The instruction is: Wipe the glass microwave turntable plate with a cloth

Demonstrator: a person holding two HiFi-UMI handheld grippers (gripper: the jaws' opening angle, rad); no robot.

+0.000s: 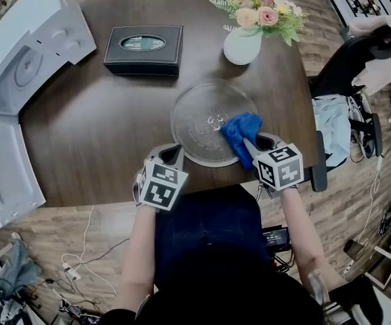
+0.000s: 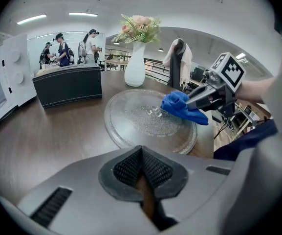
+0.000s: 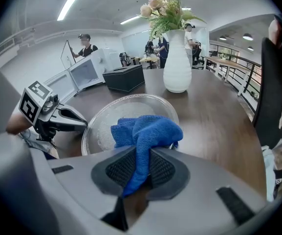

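The clear glass turntable plate (image 1: 195, 107) lies flat on the dark round table (image 1: 100, 134), near its front edge. A blue cloth (image 1: 239, 131) rests on the plate's right rim. My right gripper (image 1: 251, 147) is shut on the blue cloth (image 3: 145, 133), which bunches out ahead of the jaws over the plate (image 3: 116, 114). My left gripper (image 1: 170, 156) sits at the plate's near-left edge, its jaws shut with nothing between them. In the left gripper view the plate (image 2: 131, 121) lies ahead, with the cloth (image 2: 182, 106) and the right gripper (image 2: 199, 99) at its right side.
A white vase of flowers (image 1: 244, 45) stands just behind the plate. A black tissue box (image 1: 144, 49) sits at the back. An open white microwave (image 1: 19, 80) stands at the table's left. A chair (image 1: 347, 59) is to the right.
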